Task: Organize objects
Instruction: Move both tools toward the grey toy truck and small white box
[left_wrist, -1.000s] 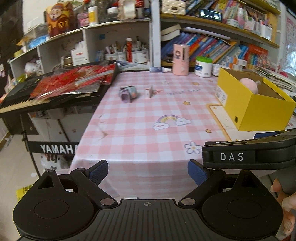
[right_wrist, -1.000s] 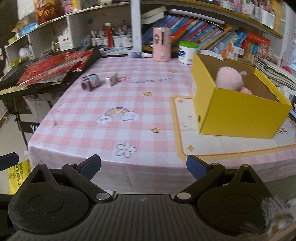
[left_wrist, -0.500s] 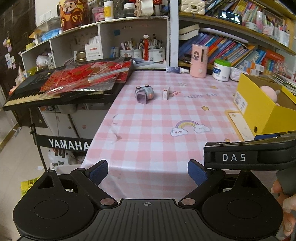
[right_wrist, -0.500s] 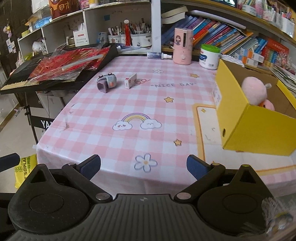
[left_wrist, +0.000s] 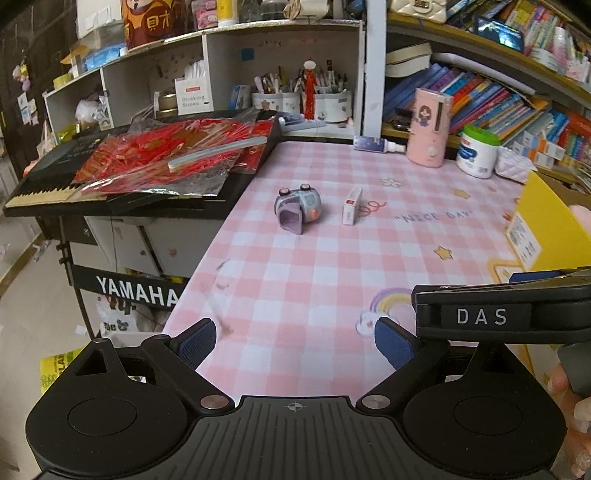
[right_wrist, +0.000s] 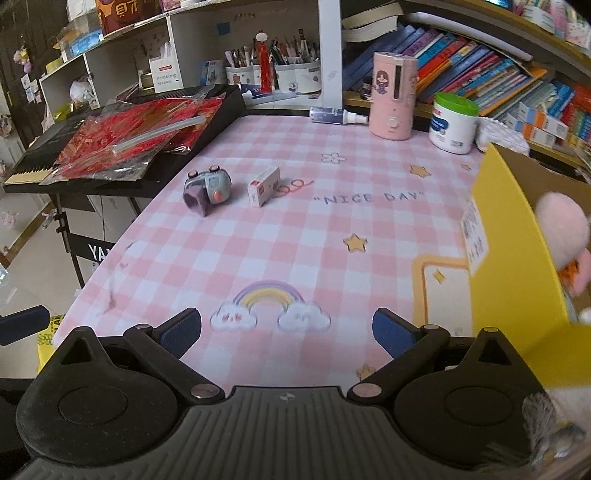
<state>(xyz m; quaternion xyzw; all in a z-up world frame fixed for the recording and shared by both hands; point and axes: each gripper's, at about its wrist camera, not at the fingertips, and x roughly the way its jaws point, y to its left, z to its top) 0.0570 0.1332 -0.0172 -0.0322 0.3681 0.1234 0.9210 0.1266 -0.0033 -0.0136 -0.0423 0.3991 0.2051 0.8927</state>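
Observation:
A small grey-purple toy camera (left_wrist: 297, 208) (right_wrist: 207, 191) lies on the pink checked tablecloth (left_wrist: 314, 266) at the far left. A small white box (left_wrist: 351, 200) (right_wrist: 263, 185) lies just right of it. A yellow cardboard box (left_wrist: 546, 229) (right_wrist: 517, 280) stands at the right with a pink plush (right_wrist: 561, 230) inside. My left gripper (left_wrist: 295, 341) is open and empty above the table's near edge. My right gripper (right_wrist: 287, 330) is open and empty over the rainbow print, left of the yellow box. Its side shows in the left wrist view (left_wrist: 502, 314).
A black Yamaha keyboard (left_wrist: 110, 192) with red foil packets (left_wrist: 166, 162) stands left of the table. A pink device (right_wrist: 392, 99), a white jar with a green lid (right_wrist: 453, 123) and a small bottle (right_wrist: 338, 115) stand at the back edge. Shelves of books and pen cups are behind.
Both grippers have moved forward and to the left over the table. The toy camera and white box look nearer and the yellow box has slid to the right edge of both views.

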